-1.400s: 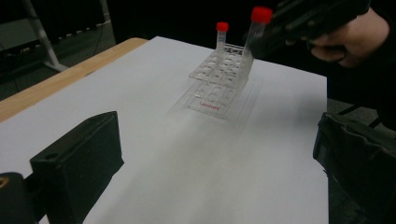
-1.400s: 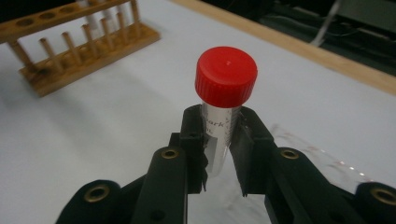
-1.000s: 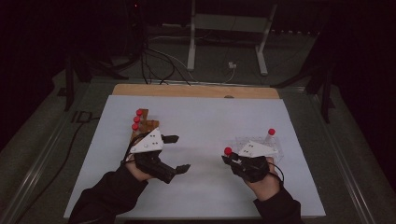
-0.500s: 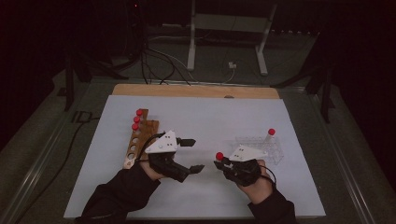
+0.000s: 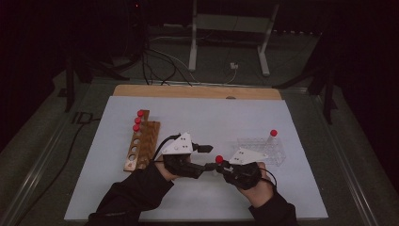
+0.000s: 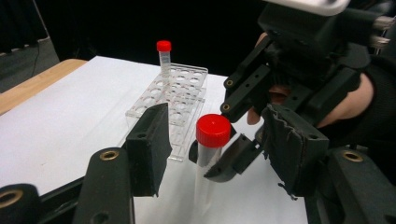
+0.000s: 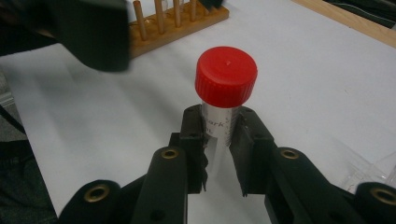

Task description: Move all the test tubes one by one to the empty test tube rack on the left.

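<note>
Right gripper [image 7: 217, 140]: jaws clamped on the clear body of a red-capped tube [image 7: 224, 100], held upright with its cap standing above the jaw tips. Left gripper [image 6: 210, 149]: jaws have just been closing and stand apart, 1 on each side of the tube's cap, neither pad touching it. Beyond the left jaws, a clear rack [image 6: 175, 100] holds 1 more capped tube on the tabletop [image 5: 211, 115].
</note>
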The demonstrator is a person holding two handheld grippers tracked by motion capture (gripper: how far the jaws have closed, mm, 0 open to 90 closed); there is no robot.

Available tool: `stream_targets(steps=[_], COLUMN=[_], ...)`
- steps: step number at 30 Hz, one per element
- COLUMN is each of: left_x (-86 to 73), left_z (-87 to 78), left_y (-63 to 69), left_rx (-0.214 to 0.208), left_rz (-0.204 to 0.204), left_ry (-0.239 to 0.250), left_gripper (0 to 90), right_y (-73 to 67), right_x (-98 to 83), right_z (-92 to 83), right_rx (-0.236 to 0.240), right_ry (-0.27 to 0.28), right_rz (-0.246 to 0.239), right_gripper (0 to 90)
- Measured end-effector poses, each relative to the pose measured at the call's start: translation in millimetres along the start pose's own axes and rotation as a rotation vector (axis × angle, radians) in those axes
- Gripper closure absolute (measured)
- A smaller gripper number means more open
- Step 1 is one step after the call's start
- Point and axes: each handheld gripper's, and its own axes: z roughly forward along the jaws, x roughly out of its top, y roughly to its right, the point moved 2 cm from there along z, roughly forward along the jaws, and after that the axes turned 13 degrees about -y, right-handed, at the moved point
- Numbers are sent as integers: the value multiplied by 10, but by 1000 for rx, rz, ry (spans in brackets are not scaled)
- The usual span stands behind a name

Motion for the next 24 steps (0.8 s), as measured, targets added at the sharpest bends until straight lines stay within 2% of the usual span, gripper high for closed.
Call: stream_targets(steps=[11, 19, 24], left_x=[12, 5, 13], left_z=[174, 220, 215], left_y=[9, 7, -5], left_rx=[7, -1, -8], left_rz=[8, 12, 18], left_ry=[-28, -40, -46], left_gripper=[577, 700, 714], right_y=[-13, -14, -9], right_x=[6, 6, 5], right_z=[-15, -13, -14], right_rx=[5, 8, 5], right_ry=[4, 3, 5], right_rz=[-1, 1, 1], right_gripper=[753, 752, 752])
